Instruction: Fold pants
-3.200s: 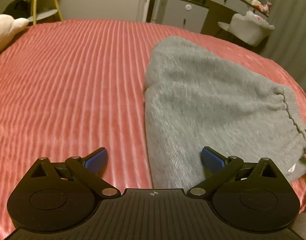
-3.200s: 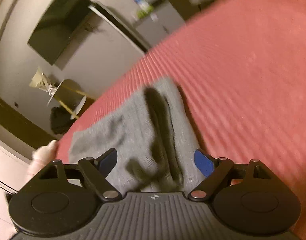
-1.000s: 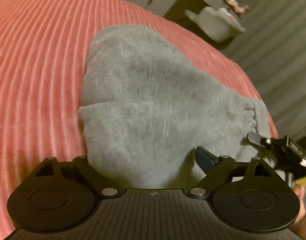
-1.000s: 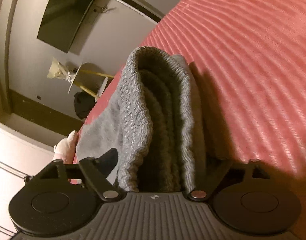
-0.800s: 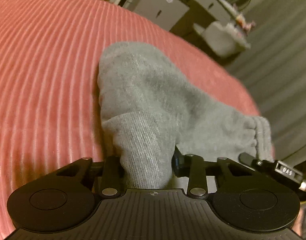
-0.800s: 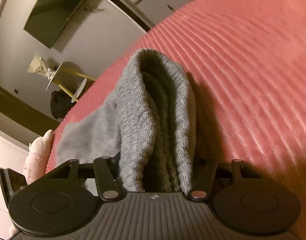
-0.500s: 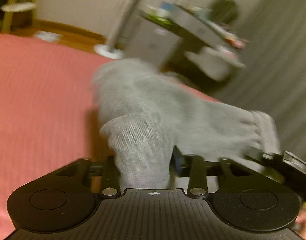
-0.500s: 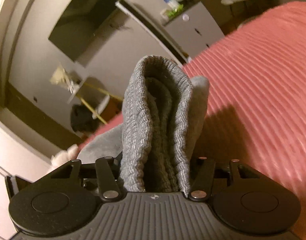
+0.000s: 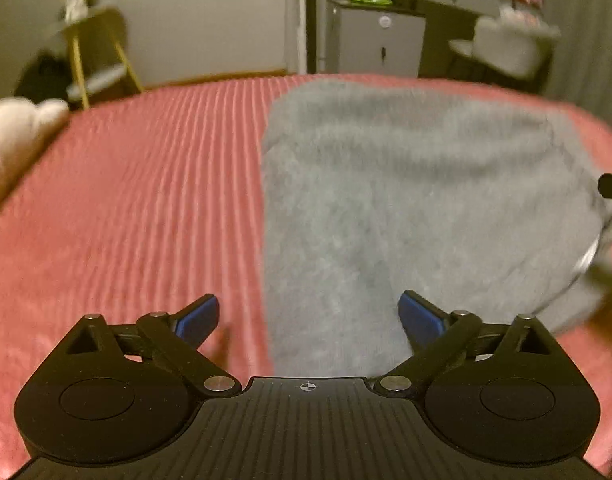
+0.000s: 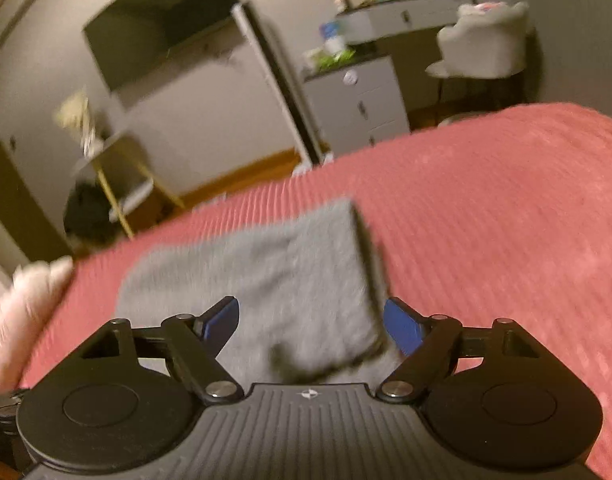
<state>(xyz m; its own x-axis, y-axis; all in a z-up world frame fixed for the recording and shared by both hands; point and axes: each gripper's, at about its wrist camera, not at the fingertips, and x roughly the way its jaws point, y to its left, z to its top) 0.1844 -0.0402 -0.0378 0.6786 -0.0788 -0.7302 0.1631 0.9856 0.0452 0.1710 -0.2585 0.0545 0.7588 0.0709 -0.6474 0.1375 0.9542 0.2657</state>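
Both tools, left (image 9: 308, 316) and right (image 10: 310, 322), have let go and gape wide above the folded grey knitted pants (image 9: 418, 208) on the red ribbed bedspread (image 9: 126, 208), so this fold looks finished.

grey pants (image 9: 418, 200), red ribbed bedspread (image 9: 146, 200)

No words, numbers or brand names are showing legibly in either view. The only marks are small printed symbols: a crosshair sign (image 9: 306, 387) is sitting on the black body of the left tongs, and a little four-pointed emblem (image 10: 308, 393) is sitting on the grey body of the right tongs. Items on the far counter (image 10: 422, 8) are appearing too blurred to read.
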